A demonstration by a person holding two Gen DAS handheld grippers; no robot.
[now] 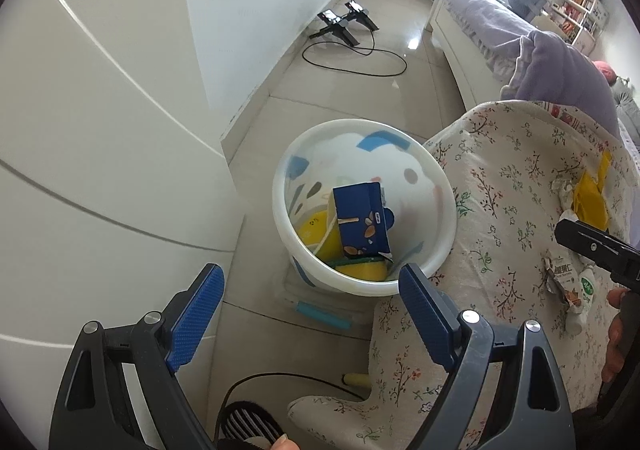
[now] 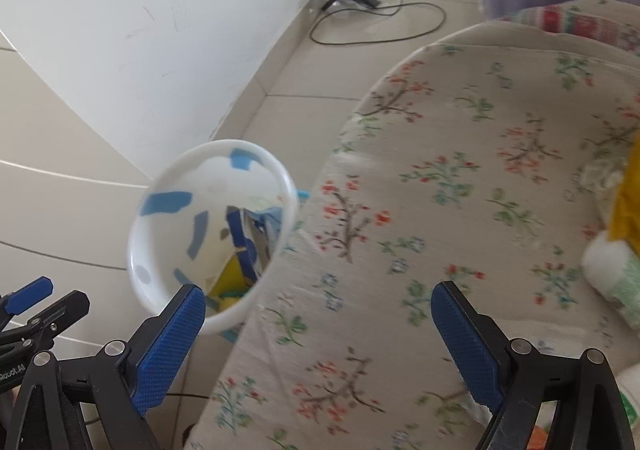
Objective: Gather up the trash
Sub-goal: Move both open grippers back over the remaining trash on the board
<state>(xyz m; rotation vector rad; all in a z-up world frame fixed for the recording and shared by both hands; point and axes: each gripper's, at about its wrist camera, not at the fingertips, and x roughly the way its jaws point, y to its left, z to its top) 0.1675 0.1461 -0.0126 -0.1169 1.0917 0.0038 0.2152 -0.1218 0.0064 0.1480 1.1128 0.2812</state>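
While your left tool [image 1: 310, 294] hangs wide open and empty over the white bin [image 1: 446, 228], your right tool [image 2: 318, 324] gapes empty above the floral desk [image 2: 460, 178].

Each gripper is a black, angular frame with triangular cut-outs in its arms and round silver screw heads at the pivots. The left gripper [image 1: 310, 310] fills the bottom of its own view; its two fingers carry bright blue, finely dotted pads [image 1: 196, 320]. The right gripper [image 2: 318, 334] looks the same along the bottom of its view, with matching blue textured pads [image 2: 170, 350]. White lettering, partly cut off, shows on black at that frame's lower left edge.
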